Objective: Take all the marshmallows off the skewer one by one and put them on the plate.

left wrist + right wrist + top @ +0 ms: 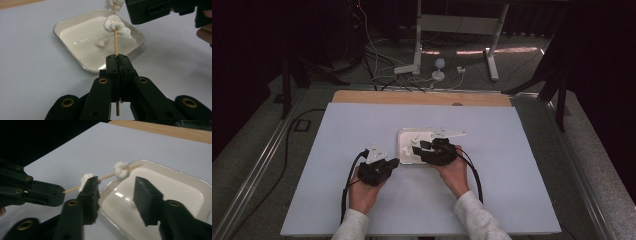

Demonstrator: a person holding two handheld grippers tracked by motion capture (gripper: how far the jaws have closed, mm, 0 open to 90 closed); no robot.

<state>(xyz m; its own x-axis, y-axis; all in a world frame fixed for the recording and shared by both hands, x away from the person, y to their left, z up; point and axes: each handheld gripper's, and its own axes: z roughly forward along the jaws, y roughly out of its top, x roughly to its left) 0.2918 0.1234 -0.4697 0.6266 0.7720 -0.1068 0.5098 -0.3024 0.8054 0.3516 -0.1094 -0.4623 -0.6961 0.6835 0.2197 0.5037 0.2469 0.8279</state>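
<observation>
A pale blue-grey board (422, 200) is covering the table, with a strip of bare wood (422, 97) showing along its far edge. Beyond it, the dim room is holding a white metal stand (457, 30) and tangled cables (382, 65) on a grey floor.

One white tray (404, 135) is sitting near the middle of the board. One thin wooden skewer (115, 47) is reaching out over the tray's near corner, carrying two white lumps: a larger lump (116, 25) lower on the stick and a second lump (113, 3) farther along it. A third, smaller white piece (102, 42) is lying loose inside the tray.

The left gripper (117, 58) is pinching the skewer, its jaws pressed together around the stick, whose short end is poking out beneath them. It is sitting just off the tray's near left corner.

The right gripper (116, 188) is hovering over the tray with its jaws spread wide; one jaw is sitting right against a lump on the skewer, though actual contact is hard to judge. Two hands (362, 192) are holding the grippers, white sleeves (479, 217) entering from the near edge.
</observation>
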